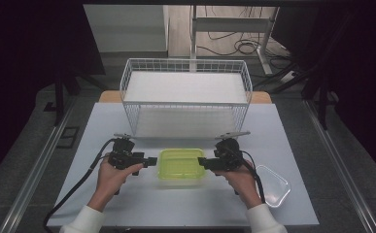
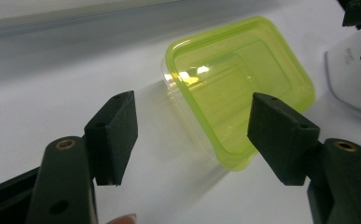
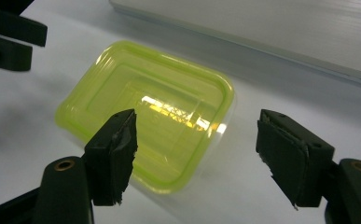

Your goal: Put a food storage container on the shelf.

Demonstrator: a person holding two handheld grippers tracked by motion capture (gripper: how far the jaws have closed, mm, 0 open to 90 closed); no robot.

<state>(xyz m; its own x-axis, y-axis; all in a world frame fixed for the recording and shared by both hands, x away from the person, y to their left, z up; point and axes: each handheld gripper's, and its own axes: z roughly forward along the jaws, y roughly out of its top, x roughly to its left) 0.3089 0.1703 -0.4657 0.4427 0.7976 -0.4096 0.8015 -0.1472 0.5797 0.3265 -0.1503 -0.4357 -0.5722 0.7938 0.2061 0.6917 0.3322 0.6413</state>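
A clear plastic box with a yellow-green lid (image 1: 181, 165) (image 2: 239, 88) (image 3: 145, 107) sits on the white table between my two grippers. My left gripper (image 1: 151, 161) (image 2: 192, 126) points at its left end, jaws open, pads apart from the box. From the other side my right gripper (image 1: 201, 162) (image 3: 197, 149) faces the box's right end, also open, with one corner of the box lying between its jaws and nothing pressed. Each gripper view shows the other gripper's black jaws beyond the box: the right gripper (image 2: 360, 28) and the left gripper (image 3: 10, 37).
A white wire basket (image 1: 185, 97) with a white floor stands just behind the box. A clear empty plastic tub (image 1: 273, 185) (image 2: 346, 79) lies at the table's right, close to the right hand. Cables trail from both grippers toward the front edge.
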